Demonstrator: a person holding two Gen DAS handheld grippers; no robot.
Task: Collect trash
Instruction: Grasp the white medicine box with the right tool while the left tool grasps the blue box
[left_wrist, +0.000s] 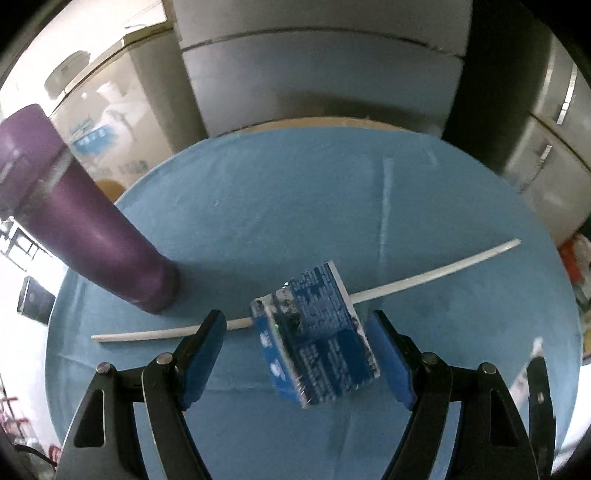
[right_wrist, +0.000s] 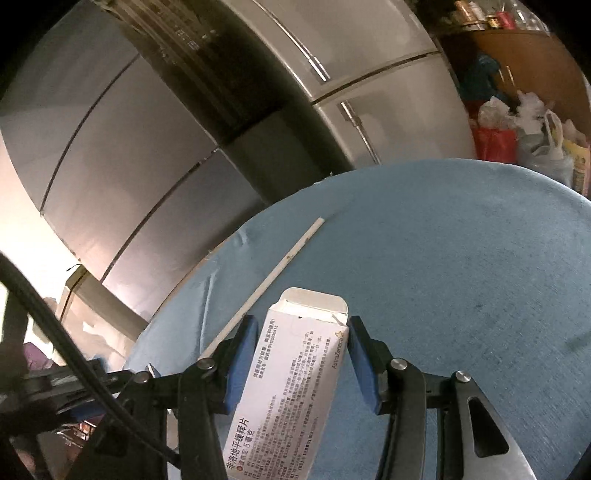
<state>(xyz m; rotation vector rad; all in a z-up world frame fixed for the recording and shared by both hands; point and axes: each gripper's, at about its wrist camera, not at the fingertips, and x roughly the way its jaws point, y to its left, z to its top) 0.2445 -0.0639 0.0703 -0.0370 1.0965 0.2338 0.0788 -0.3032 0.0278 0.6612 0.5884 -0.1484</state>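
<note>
In the left wrist view a blue printed carton sits tilted on the blue tablecloth, between the open fingers of my left gripper, with gaps on both sides. A long white stick lies across the cloth behind it. In the right wrist view a white medicine box with an open end flap lies between the pads of my right gripper. The pads stand close to its sides; contact is unclear. The stick shows to its left.
A tall purple bottle stands on the cloth at the left. Grey fridge doors rise behind the round table. Bags and clutter sit at the far right. The left gripper's frame shows at the lower left of the right wrist view.
</note>
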